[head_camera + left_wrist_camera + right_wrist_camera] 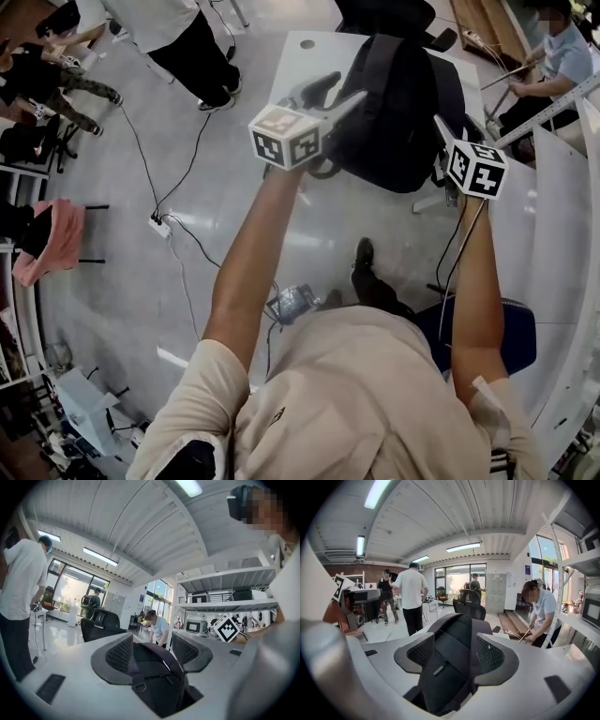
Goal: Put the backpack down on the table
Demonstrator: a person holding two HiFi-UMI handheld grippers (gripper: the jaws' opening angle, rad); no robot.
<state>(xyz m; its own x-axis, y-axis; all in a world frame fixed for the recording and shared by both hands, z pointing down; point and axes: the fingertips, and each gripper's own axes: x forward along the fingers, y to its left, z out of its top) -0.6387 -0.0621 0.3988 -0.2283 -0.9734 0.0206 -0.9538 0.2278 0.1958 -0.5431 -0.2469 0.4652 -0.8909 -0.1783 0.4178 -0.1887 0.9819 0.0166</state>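
Observation:
The black backpack (398, 108) lies on the white table (300, 56), straps up, and nothing holds it. My left gripper (336, 94) hangs at its left edge with jaws open. In the left gripper view, a strap and buckle of the backpack (157, 681) show beyond the open left gripper (152, 653), untouched by the pads. My right gripper (442, 141) is at the pack's right side. In the right gripper view, the right gripper (455, 654) is open and the backpack (459, 630) lies just beyond its jaws.
An office chair (394, 14) stands behind the table. One person stands at the far left (183, 33), and another works at the right (562, 56) beside white shelving (562, 197). Cables and a power strip (159, 225) lie on the floor. A blue chair (516, 328) is behind me.

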